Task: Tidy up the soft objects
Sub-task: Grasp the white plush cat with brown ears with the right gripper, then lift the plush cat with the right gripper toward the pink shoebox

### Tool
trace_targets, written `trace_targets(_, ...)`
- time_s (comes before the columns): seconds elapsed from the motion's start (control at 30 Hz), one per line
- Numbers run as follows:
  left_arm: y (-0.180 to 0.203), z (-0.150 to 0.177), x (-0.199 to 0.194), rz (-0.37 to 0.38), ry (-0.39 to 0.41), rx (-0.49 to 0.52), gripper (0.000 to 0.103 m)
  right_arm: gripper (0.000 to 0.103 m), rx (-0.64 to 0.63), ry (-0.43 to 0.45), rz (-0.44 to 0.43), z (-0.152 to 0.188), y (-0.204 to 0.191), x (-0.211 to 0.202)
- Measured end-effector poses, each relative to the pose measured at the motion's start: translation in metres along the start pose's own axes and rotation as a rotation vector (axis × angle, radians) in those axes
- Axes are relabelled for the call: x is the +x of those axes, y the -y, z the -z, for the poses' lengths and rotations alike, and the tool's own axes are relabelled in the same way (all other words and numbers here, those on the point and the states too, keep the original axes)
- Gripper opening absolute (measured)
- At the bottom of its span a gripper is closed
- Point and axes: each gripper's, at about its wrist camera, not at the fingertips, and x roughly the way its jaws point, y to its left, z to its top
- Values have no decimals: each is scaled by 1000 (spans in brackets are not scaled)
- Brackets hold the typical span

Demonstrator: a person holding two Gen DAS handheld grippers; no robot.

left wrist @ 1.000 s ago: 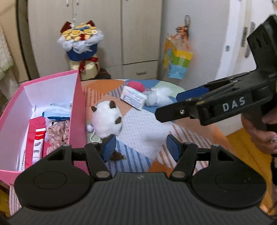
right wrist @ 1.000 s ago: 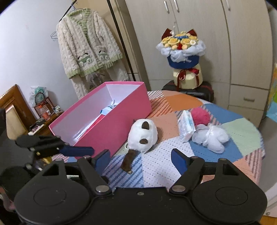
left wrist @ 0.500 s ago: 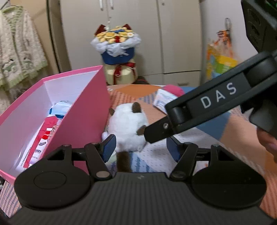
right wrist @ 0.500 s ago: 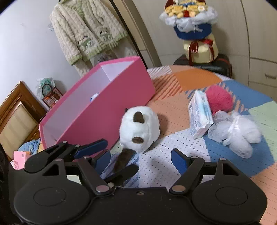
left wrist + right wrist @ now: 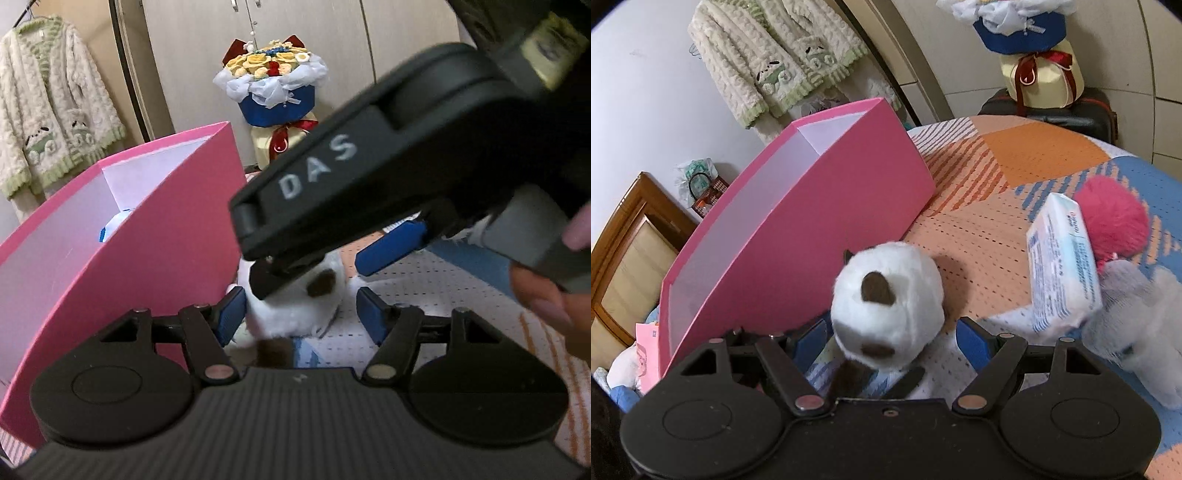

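1. In my right wrist view the white plush cat (image 5: 886,306), with its brown ears, lies on the patterned tablecloth (image 5: 1045,147) just beside the long side of the pink box (image 5: 827,206).
2. My right gripper (image 5: 892,343) sits low over the cat with its jaws spread wide. The cat's lower half lies between the blue pads (image 5: 973,345), but I see a gap on the right side and cannot confirm contact on the left, so I read no grip.
3. In my left wrist view the left gripper (image 5: 297,317) also faces the same plush cat (image 5: 295,314). Its jaws stand moderately apart and have just been opening a little further, with the cat's white body between the pads and no clear squeeze.
4. The right gripper (image 5: 376,206) crosses the left view at a slant, its black body with "DAS" lettering hiding most of the cat. One blue pad of it shows just right of the cat's head.
5. A person's hand (image 5: 554,288) holds that gripper's handle at the right edge of the left view.
6. To the cat's right, apart from it, lie a tissue pack (image 5: 1062,262), a pink pompom (image 5: 1115,218) and a white mesh bath puff (image 5: 1137,317), all three touching one another.
7. Something blue and white shows inside the pink box (image 5: 122,258), partly hidden by its wall.
8. A knitted cardigan (image 5: 768,62) hangs behind the box, and a flower bouquet (image 5: 273,85) stands by the wardrobe.
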Motion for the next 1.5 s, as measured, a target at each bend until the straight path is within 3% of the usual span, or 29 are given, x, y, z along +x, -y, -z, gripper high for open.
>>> trace_targets(0.13, -1, 0, 7, -6, -8, -4, 67, 81, 17, -6, -11, -3, 5, 9)
trace_targets(0.27, 2, 0, 9, 16, -5, 16, 75, 81, 29, -6, -26, -4, 8, 17)
trace_targets(0.33, 1, 2, 9, 15, -2, 19, 72, 81, 23, 4, -24, -4, 6, 18)
trace_targets(0.37, 1, 2, 9, 15, -5, 18, 70, 73, 14, 8, -20, -4, 5, 19)
trace_targets(0.47, -1, 4, 6, 6, -15, 20, 54, 67, -2, 17, -17, -1, 2, 16)
trace_targets(0.6, -6, 3, 0, 48, -30, 24, 48, 62, -36, 37, 13, 7, -5, 9)
trace_targets(0.97, -13, 6, -34, 169, -55, 41, 46, 62, 12, 59, 54, 35, -22, -19)
trace_targets(1.5, -48, 11, -82, 266, 12, 110, 45, 62, -76, 125, 120, 85, -87, -65)
